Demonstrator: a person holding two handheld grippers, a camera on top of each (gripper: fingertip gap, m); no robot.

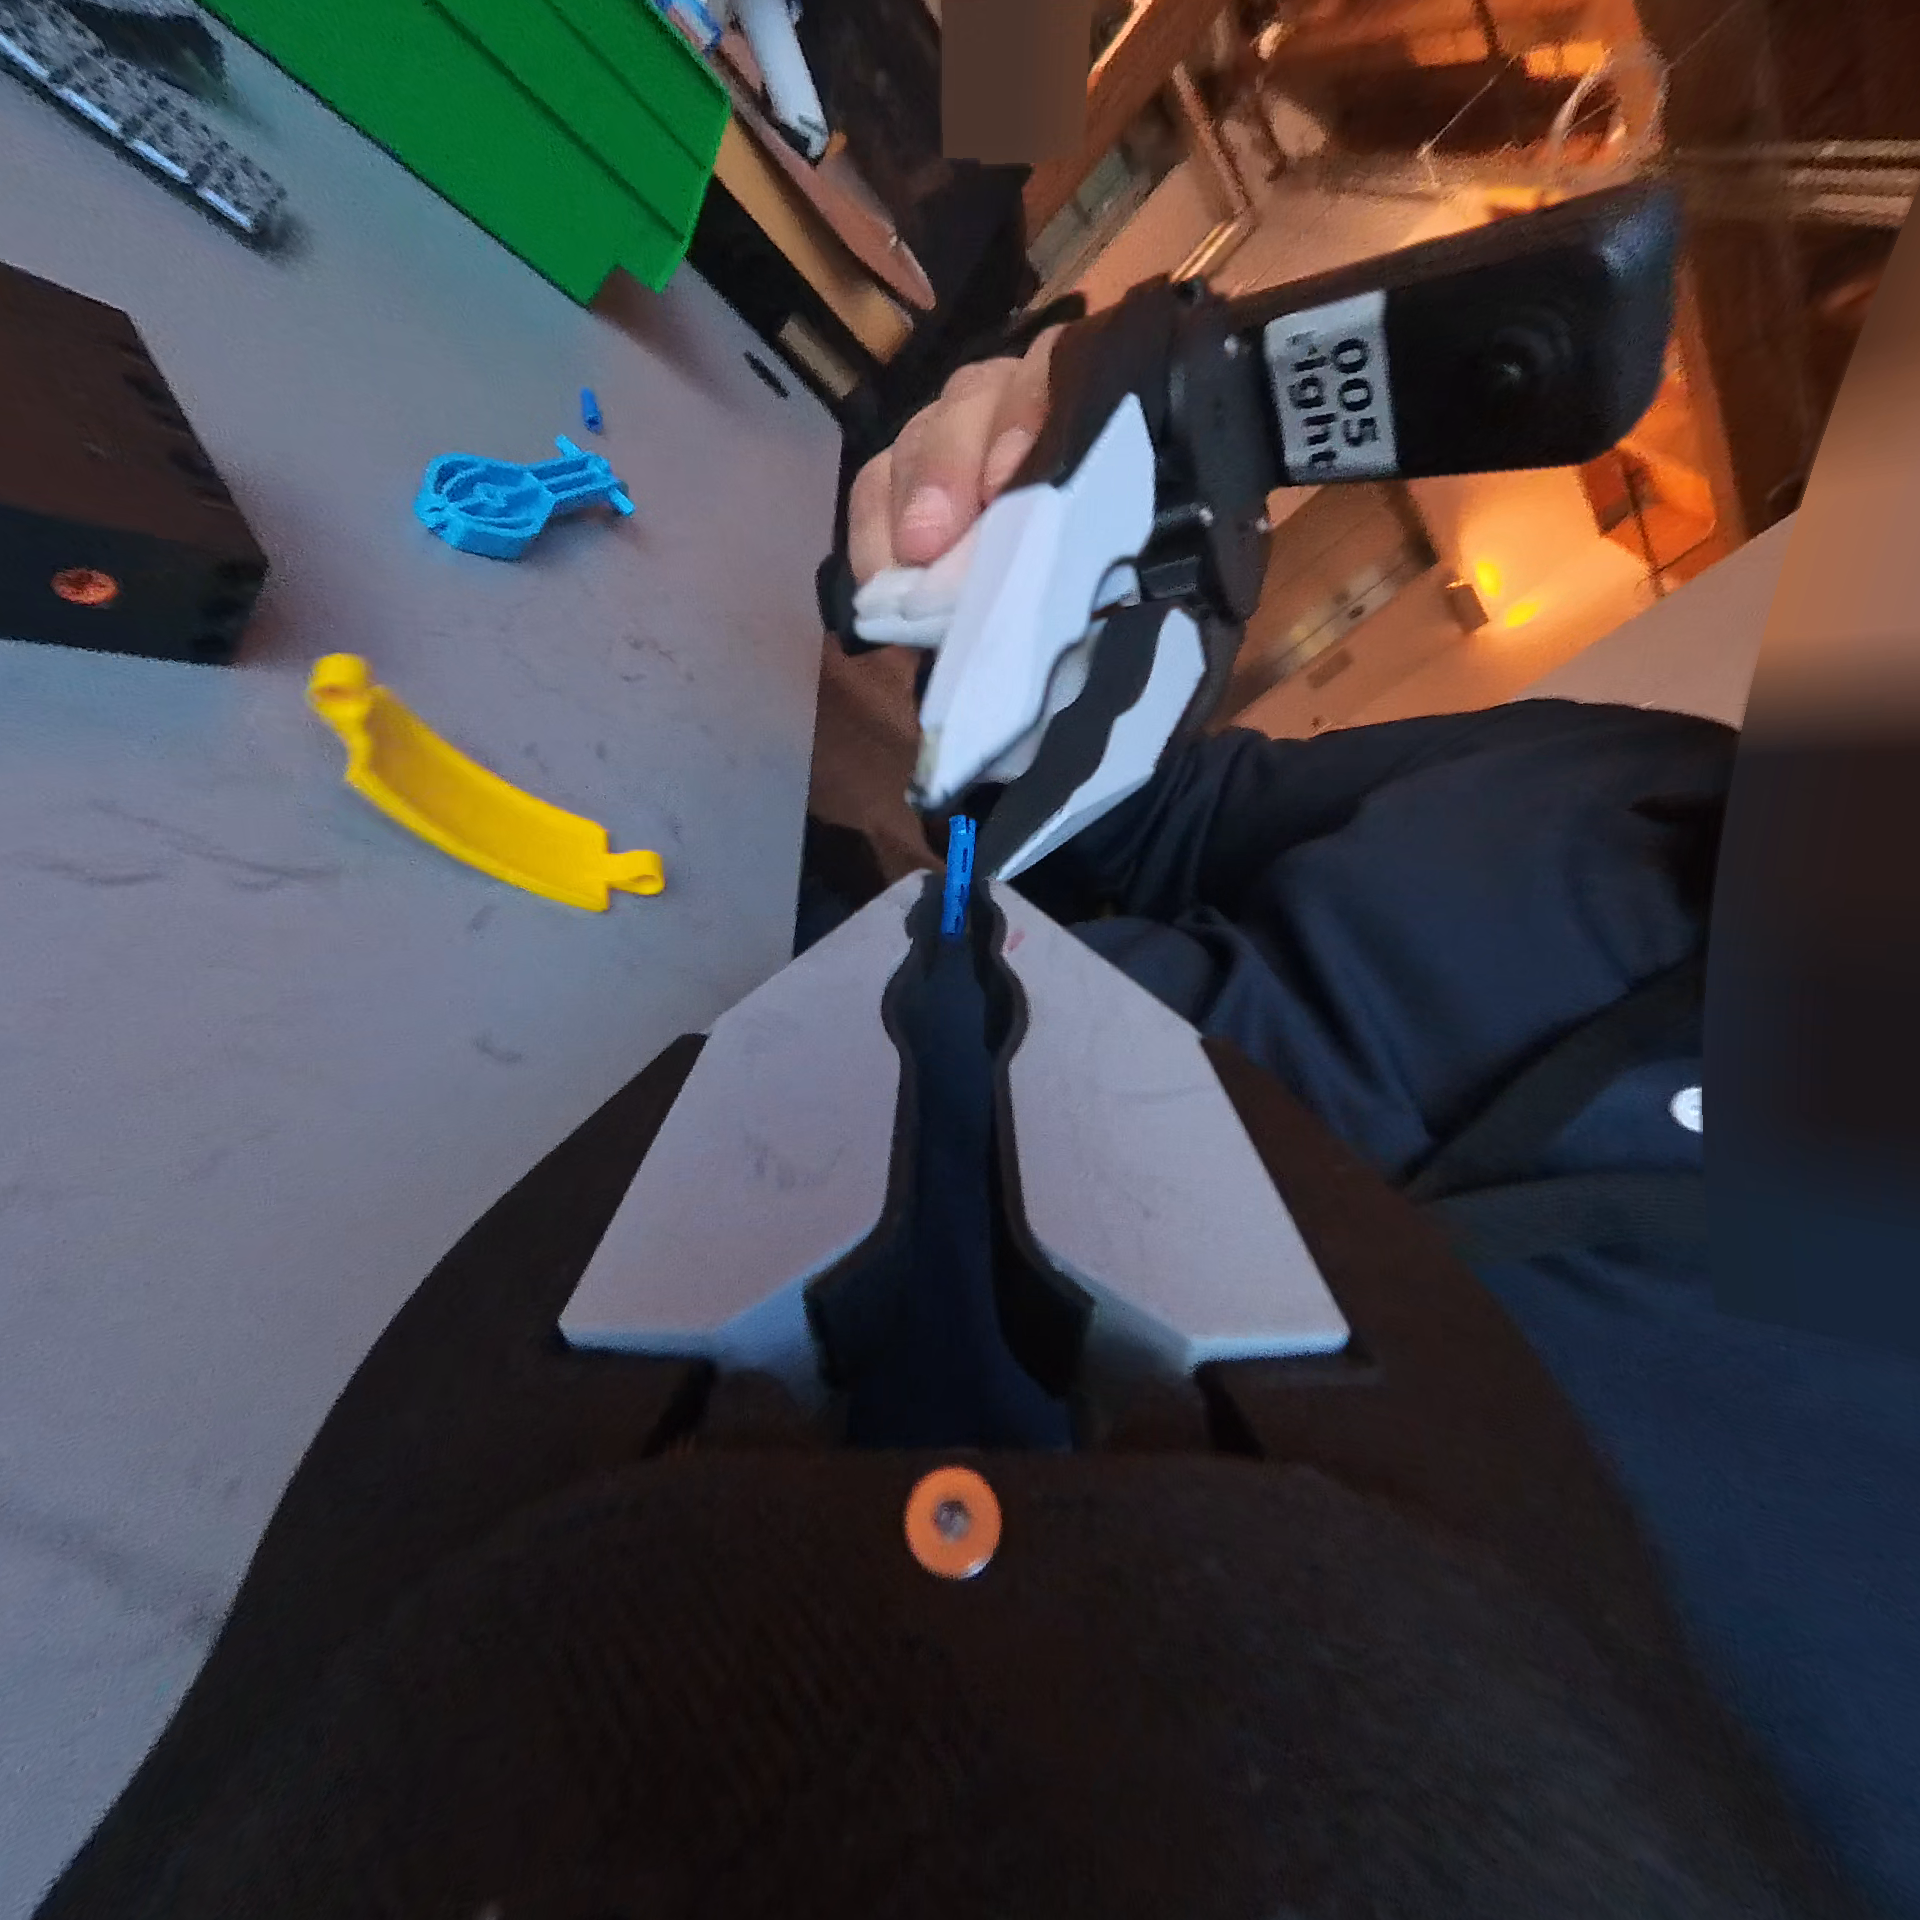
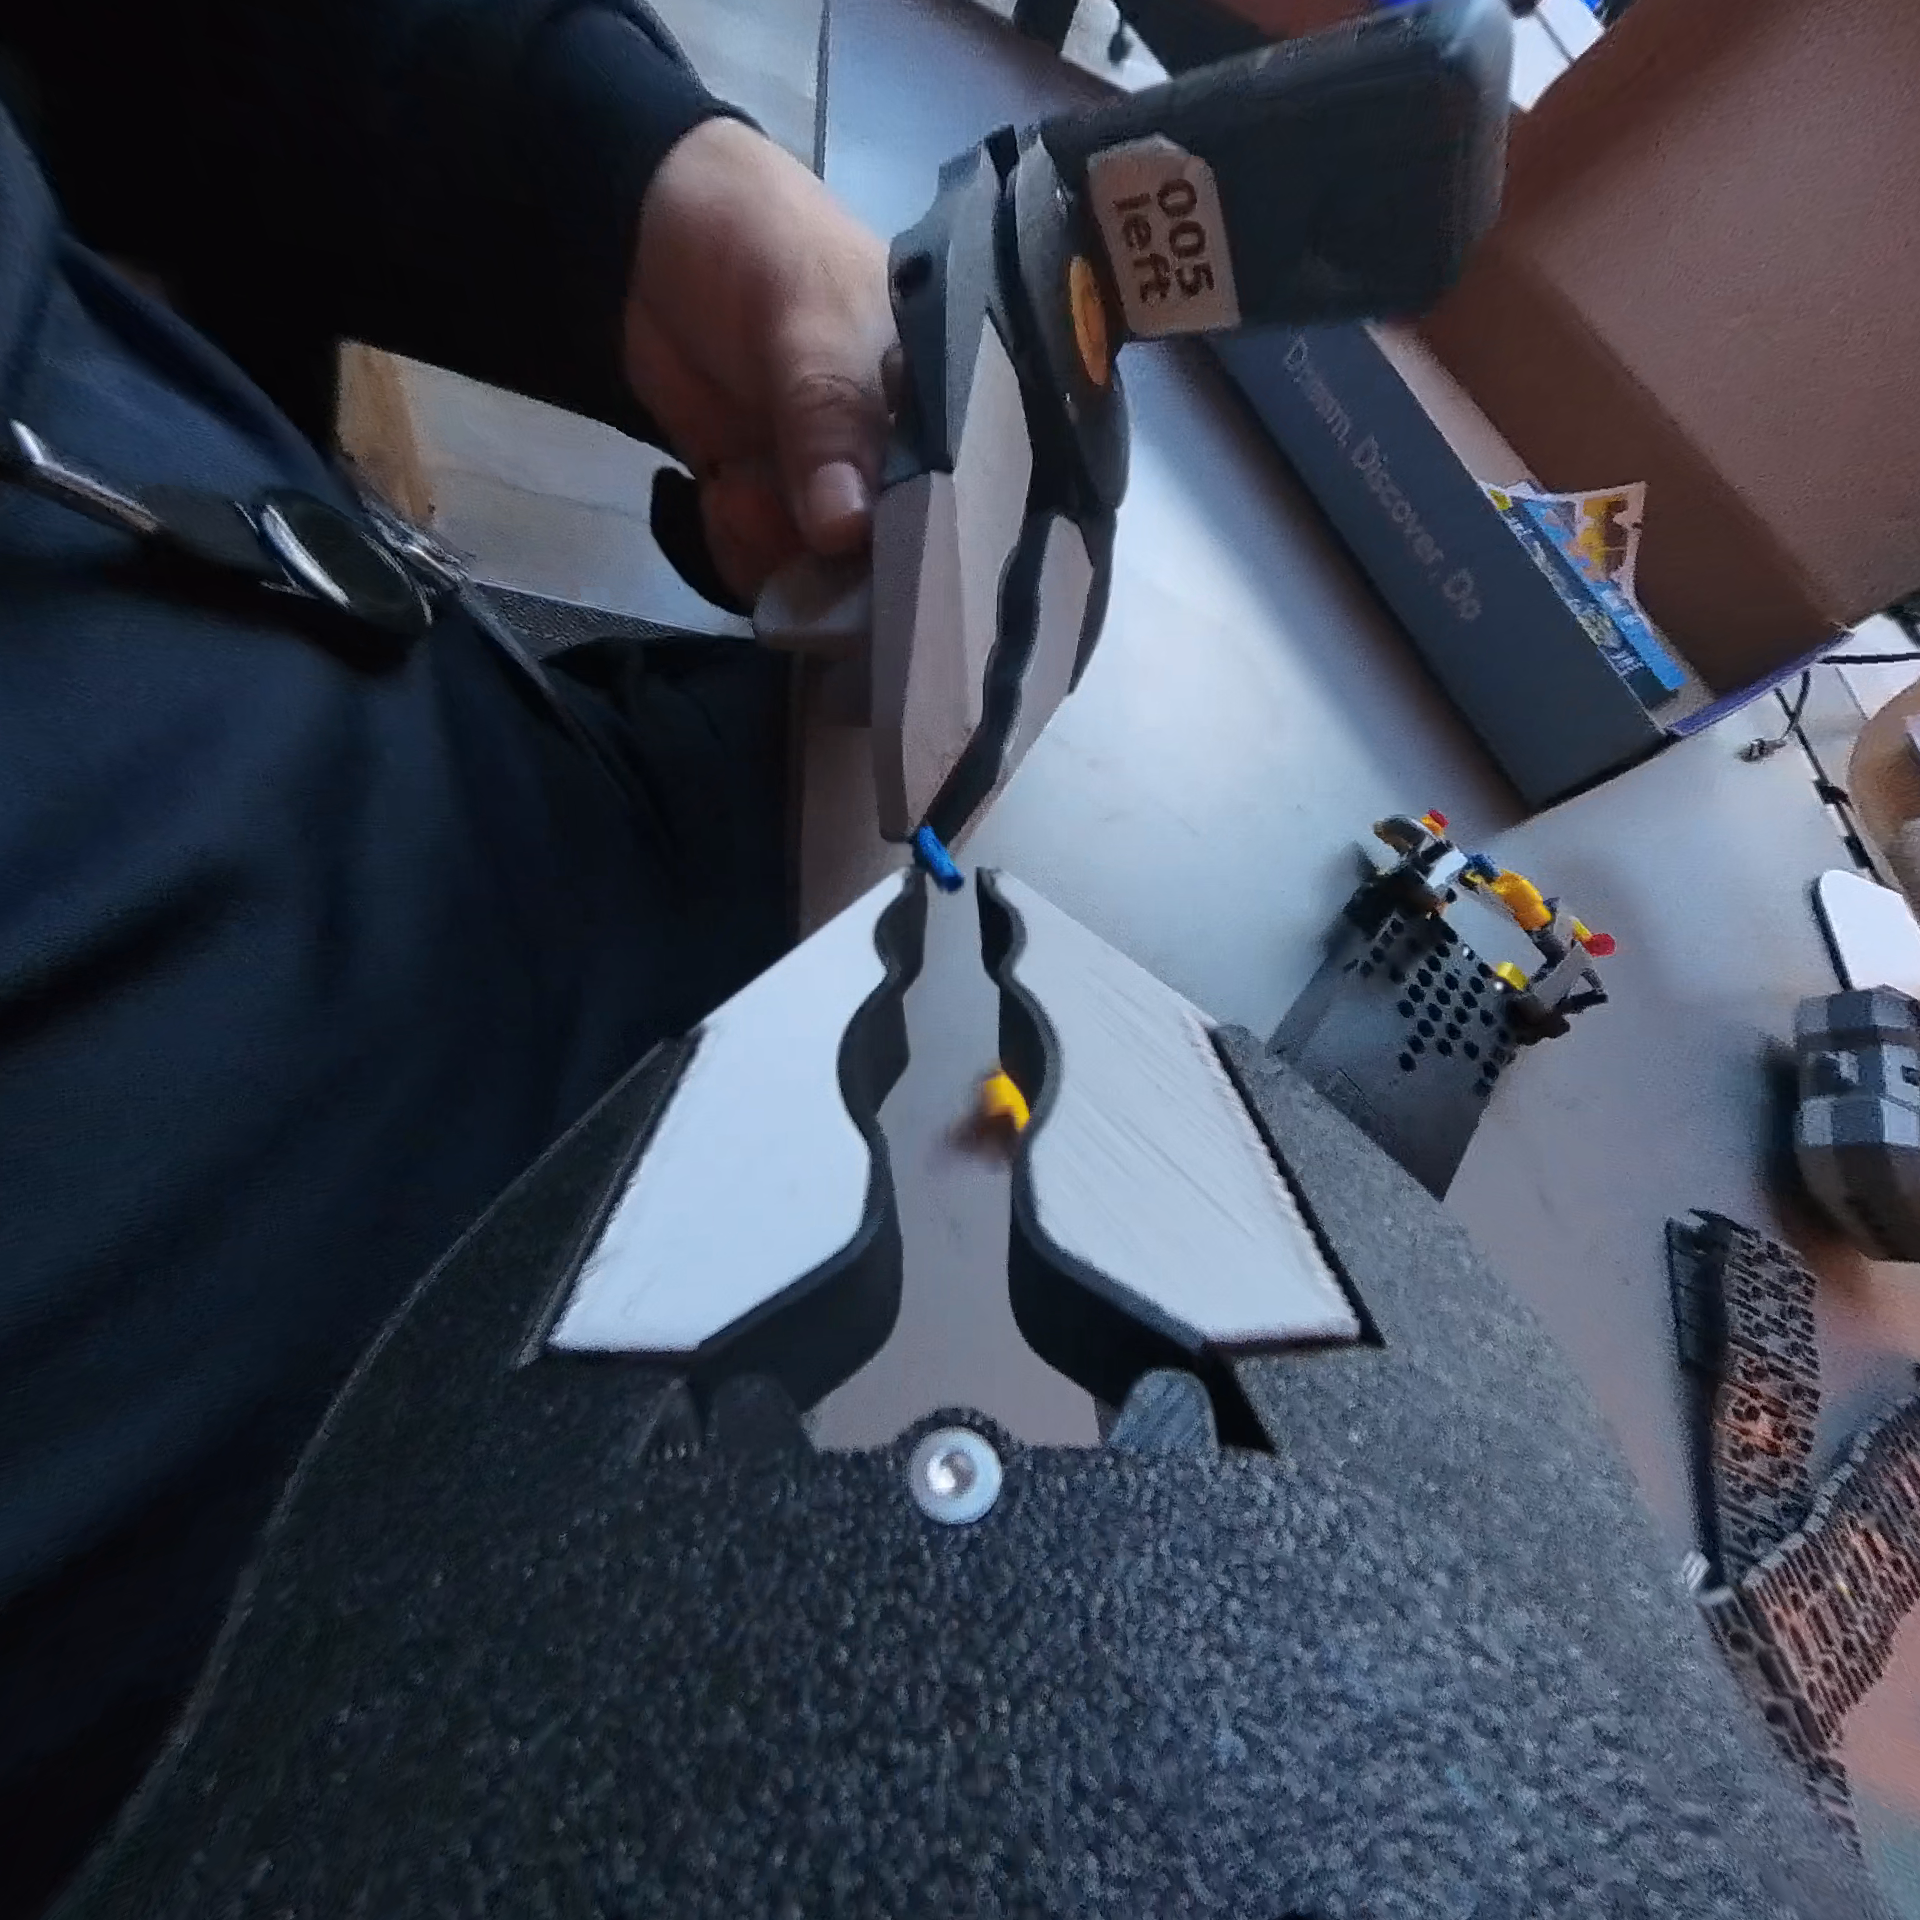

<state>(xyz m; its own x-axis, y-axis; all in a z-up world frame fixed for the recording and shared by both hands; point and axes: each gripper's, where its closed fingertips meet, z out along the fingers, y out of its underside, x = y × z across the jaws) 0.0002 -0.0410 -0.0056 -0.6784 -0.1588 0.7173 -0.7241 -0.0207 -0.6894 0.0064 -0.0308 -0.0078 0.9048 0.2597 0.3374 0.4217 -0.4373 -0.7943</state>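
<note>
Blue pin: held in the air off the table's near edge, in front of the person's dark clothing, between the two grippers.

Table: grey, scuffed.
- Green bin at the far edge.
- Black box beside it, near the left border of the view.
- Yellow curved strip lies flat, well apart from the grippers.
- Light-blue openwork part lies beyond the strip, with a second small blue peg just past it.
- Right wrist view: black perforated block carrying small coloured pieces, and a tiny yellow piece seen through the finger gap.

Left gripper: jaws together, clamped on the lower end of the pin, which stands out past the tips.

Right gripper: jaws slightly apart, tips meeting the left gripper nose to nose. The pin's free end sits at the mouth of the gap, near one fingertip. Not pinched, as far as can be seen.

Pin axis: long axis runs along the left gripper's fingers, free end pointing straight at the right gripper.
</note>
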